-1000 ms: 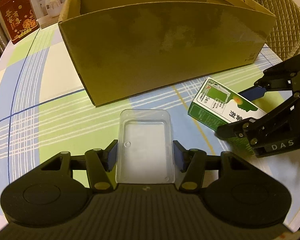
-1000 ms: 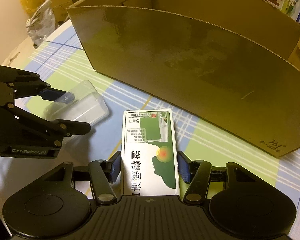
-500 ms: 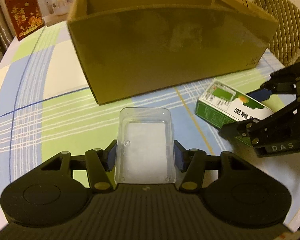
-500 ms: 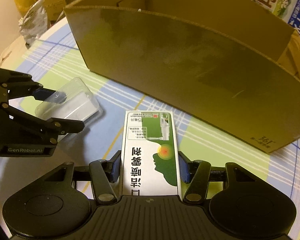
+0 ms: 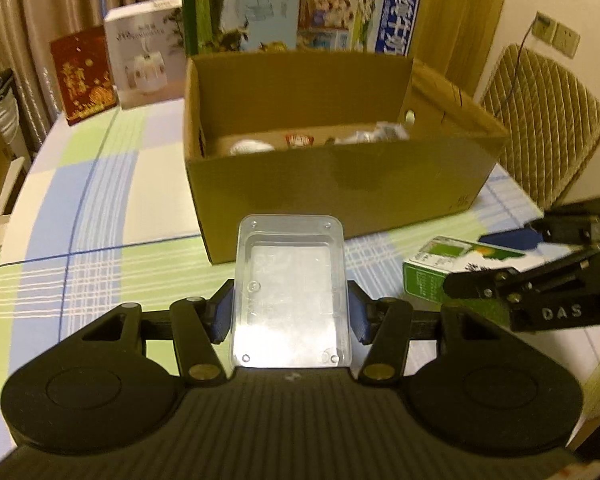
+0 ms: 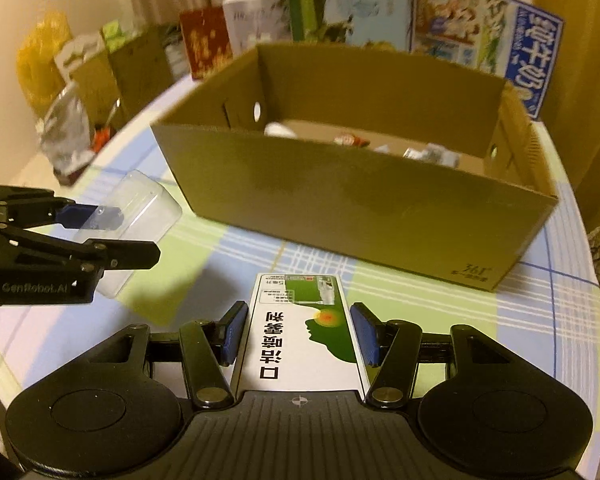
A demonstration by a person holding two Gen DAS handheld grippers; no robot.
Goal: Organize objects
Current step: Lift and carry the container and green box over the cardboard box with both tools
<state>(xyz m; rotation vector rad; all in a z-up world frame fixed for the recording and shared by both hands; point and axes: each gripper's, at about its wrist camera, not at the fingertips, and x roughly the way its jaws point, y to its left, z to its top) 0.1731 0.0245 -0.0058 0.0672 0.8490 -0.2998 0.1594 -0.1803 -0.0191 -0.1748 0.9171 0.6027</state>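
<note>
We see a round table [image 5: 100, 208] under a checked cloth of blue, green and white, and on it stands a big open cardboard box [image 5: 340, 184], its near wall facing both cameras. Inside the box, low on its floor, lie a few small items [image 6: 356, 140]: something white and rounded, something with red print, and some crumpled silvery packets; we cannot tell more than that. Behind the box stand a white carton [image 5: 144, 52] and a red one [image 5: 84, 74], with taller printed cartons beside them, and a quilted chair [image 5: 540, 120] stands off the table's right edge.

Our left tool [image 5: 290, 312] is clamped on a clear plastic tray [image 5: 290, 288], its blue pads pressing the tray's long sides. The tray is held above the table in front of the box, its far end close to the near wall.

Our right tool [image 6: 300, 334] grips a green-and-white medicine box [image 6: 302, 336] by its long sides, the printed face up, also held short of the cardboard box and to the right of the tray.
</note>
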